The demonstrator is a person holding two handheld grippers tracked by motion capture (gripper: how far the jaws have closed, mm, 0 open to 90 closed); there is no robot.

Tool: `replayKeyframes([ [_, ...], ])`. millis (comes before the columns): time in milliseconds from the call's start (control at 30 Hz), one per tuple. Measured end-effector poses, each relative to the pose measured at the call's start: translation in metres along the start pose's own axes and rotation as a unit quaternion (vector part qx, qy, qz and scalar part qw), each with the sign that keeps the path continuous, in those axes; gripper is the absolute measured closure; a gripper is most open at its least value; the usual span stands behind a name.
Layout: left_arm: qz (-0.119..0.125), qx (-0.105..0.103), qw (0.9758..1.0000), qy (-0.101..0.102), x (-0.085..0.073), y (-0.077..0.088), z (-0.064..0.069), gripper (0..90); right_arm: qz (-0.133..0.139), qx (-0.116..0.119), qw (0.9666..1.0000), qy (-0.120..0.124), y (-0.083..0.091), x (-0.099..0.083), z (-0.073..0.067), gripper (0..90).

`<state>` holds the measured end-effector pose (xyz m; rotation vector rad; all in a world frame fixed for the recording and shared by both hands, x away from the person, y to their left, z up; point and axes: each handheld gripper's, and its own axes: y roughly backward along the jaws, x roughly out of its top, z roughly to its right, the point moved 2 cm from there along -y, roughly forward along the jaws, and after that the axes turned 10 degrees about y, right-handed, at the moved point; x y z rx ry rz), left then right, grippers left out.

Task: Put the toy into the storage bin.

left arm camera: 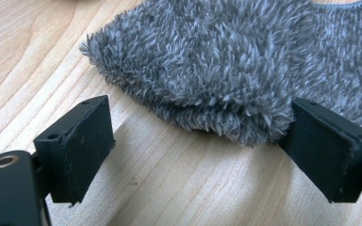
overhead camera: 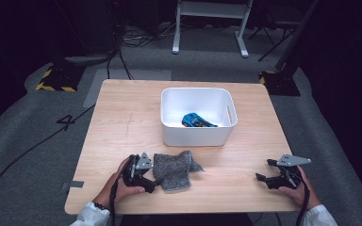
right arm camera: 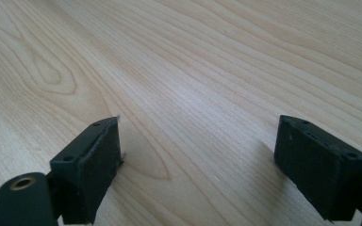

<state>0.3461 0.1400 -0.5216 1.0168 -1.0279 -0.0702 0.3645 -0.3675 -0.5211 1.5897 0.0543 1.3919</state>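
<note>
Two tools are low over the tabletop (overhead camera: 122, 113), both with jaws spread and holding nothing. The left tool (overhead camera: 156, 182) is at the near edge of the grey fluffy cloth (overhead camera: 174, 168), one jaw touching its pile; no grip yet. The right tool (overhead camera: 263, 178) rests well apart. A blue toy car (overhead camera: 197, 121) already lies in the white bin (overhead camera: 195, 136); the cloth probably follows.

On the surface (overhead camera: 122, 113): 1 grey fluffy cloth (overhead camera: 173, 168), 1 white bin (overhead camera: 197, 136), 1 blue toy car (overhead camera: 196, 120) inside it, and 2 claws, left claw (overhead camera: 156, 181) and right claw (overhead camera: 263, 170).
</note>
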Motion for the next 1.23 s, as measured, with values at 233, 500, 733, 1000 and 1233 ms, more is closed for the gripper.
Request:
replayKeyframes([
  [233,0.0,0.0,1.0,0.0,0.0,0.0,0.0,11.6,0.0,-0.003,1.0,-0.003,-0.0002,0.0003,-0.0002,15.6],
  [500,-0.002,-0.001,1.0,0.0,0.0004,-0.0003,-0.0001,11.3,0.0,-0.003,1.0,-0.003,-0.0002,0.0002,-0.0001,15.6],
  [733,-0.002,-0.001,1.0,0.0,0.0004,-0.0003,-0.0002,11.3,0.0,-0.003,1.0,-0.003,-0.0002,0.0002,-0.0001,15.6],
  [1000,-0.002,-0.001,1.0,0.0,0.0004,-0.0003,-0.0002,11.3,0.0,-0.003,1.0,-0.006,-0.0001,0.0002,0.0,16.2],
  [1233,-0.001,-0.001,1.0,0.001,0.0007,-0.0008,-0.0001,11.1,-0.001,-0.007,0.9999,-0.01,0.0003,0.0,0.0003,16.3],
])
